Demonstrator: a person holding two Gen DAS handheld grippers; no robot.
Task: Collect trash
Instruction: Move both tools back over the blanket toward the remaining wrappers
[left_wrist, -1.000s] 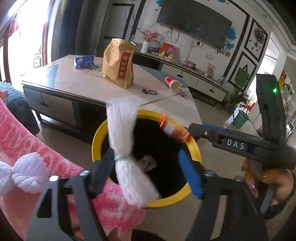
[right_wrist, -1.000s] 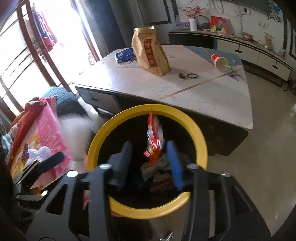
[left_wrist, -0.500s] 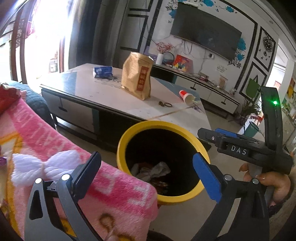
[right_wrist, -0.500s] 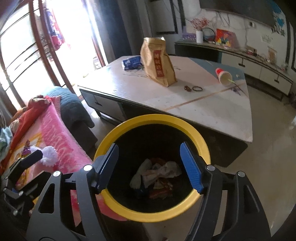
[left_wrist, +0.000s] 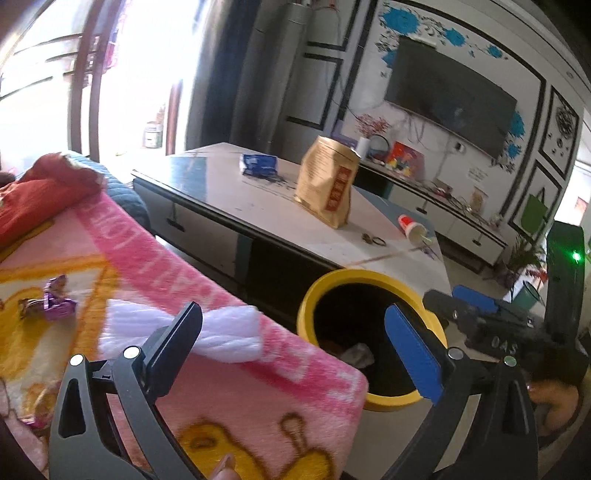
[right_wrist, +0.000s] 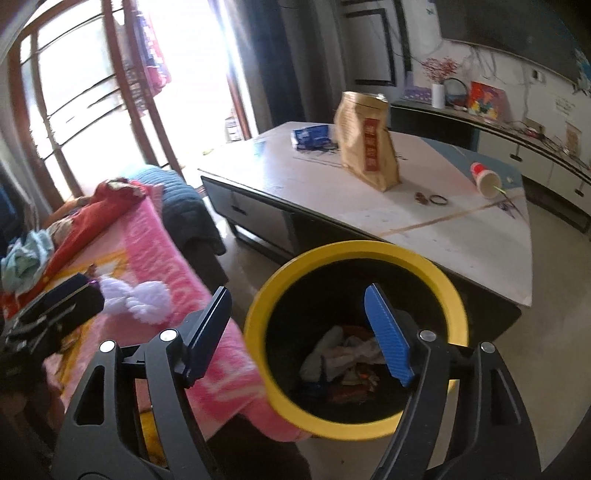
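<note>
Both the left gripper (left_wrist: 291, 352) and right gripper (right_wrist: 297, 332) have just been opened and are empty. The white foam net (left_wrist: 221, 334) on the pink blanket (left_wrist: 155, 266) is best approached squarely before being carried to the yellow bin (right_wrist: 354, 251).

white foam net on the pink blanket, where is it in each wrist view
Left wrist: the white foam net lies low and left of centre, just beyond the left gripper's black finger.
Right wrist: the net lies at the left, above the black finger.
Shared landmark: the yellow-rimmed bin stands to its right in both.
</note>
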